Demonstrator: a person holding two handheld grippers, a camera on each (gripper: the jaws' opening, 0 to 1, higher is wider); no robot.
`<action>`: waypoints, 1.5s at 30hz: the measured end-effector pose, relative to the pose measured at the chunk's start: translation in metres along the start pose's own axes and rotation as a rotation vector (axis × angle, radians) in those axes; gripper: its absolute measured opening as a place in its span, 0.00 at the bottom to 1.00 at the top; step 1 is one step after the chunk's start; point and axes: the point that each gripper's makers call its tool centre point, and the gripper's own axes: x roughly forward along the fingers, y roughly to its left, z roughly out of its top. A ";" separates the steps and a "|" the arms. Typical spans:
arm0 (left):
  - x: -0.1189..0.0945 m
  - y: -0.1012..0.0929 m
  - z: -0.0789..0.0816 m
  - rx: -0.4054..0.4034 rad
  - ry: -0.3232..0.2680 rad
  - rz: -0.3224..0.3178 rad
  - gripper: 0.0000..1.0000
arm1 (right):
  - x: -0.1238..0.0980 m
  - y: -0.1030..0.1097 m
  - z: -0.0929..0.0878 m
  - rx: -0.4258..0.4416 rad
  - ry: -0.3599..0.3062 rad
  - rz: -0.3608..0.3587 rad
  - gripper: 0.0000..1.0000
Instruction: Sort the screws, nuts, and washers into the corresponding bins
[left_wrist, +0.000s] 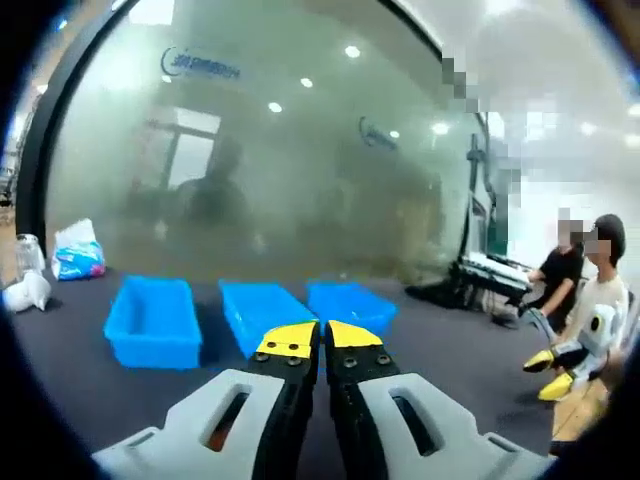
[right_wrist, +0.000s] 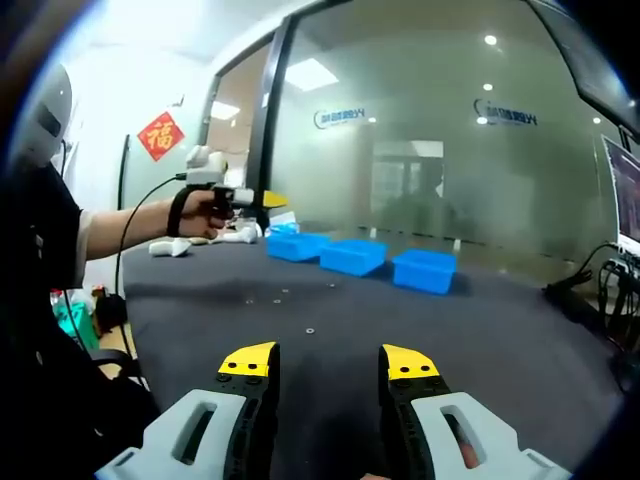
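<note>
Item: left tool (left_wrist: 322, 340). My jaws are clenched, the yellow tips nearly touching, nothing between them. It hangs above the bench (left_wrist: 60, 380) facing three blue bins: the left bin (left_wrist: 152, 322), the middle bin (left_wrist: 262, 310) and the right bin (left_wrist: 350, 303), set side by side near the far edge.

Item: right tool (right_wrist: 329, 362). My jaws are released and stand well apart, empty, low over the dark bench near its front edge.

Item: loose hardware (right_wrist: 310, 329). A few small pale pieces lie scattered on the bench, in front of my right tool and between it and the bins, well apart from them. They are too small to sort by sight into screws, nuts or washers.

Handling, as I judge it: light, hard metal, slippery and prone to skid or roll on the flat top. Flat pieces offer little height, so I would pinch across the outer rim with the tips low; a screw I would take across the shank.

Item: white bags (left_wrist: 78, 250) at the far left of the bench.
</note>
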 end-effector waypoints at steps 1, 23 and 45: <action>0.000 -0.006 -0.009 0.008 0.041 -0.029 0.03 | -0.001 -0.001 0.000 0.001 -0.001 -0.001 0.36; -0.034 -0.041 -0.092 0.291 0.505 -0.234 0.21 | -0.008 -0.011 -0.006 0.017 -0.001 -0.018 0.36; 0.023 -0.055 -0.101 0.374 0.647 -0.325 0.41 | -0.010 -0.020 -0.012 0.030 0.004 -0.033 0.36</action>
